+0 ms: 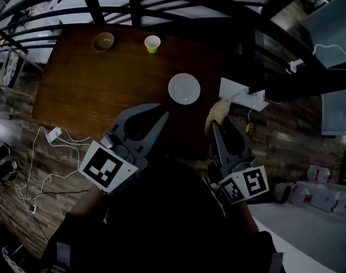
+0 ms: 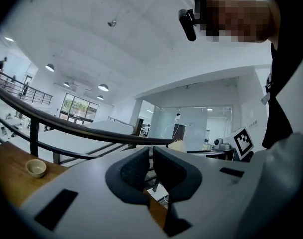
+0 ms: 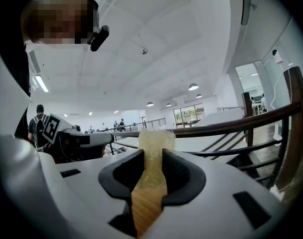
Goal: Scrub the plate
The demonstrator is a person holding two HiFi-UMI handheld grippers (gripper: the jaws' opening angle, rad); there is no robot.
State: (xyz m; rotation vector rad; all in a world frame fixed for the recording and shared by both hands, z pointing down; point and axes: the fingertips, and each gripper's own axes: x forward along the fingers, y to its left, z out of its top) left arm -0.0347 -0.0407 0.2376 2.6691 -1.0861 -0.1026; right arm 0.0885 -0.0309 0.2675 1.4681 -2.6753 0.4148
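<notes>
Near the plate (image 1: pixel 184 89), the right hand-held gripper (image 3: pixel 153 158) clamps a sponge (image 3: pixel 154 139); the left hand-held gripper (image 2: pixel 151 156) is closed and empty.

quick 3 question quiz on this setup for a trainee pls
1. Pick one: the right gripper holds A) a sponge B) a fork C) nothing.
2. True or false: the plate is clamped in the left gripper.
3. Fill the blank: besides the plate, the table bears a bowl and a ___.

Key: 1 A. 2 False; the plate lies on the table, away from both grippers. 3 cup.
</notes>
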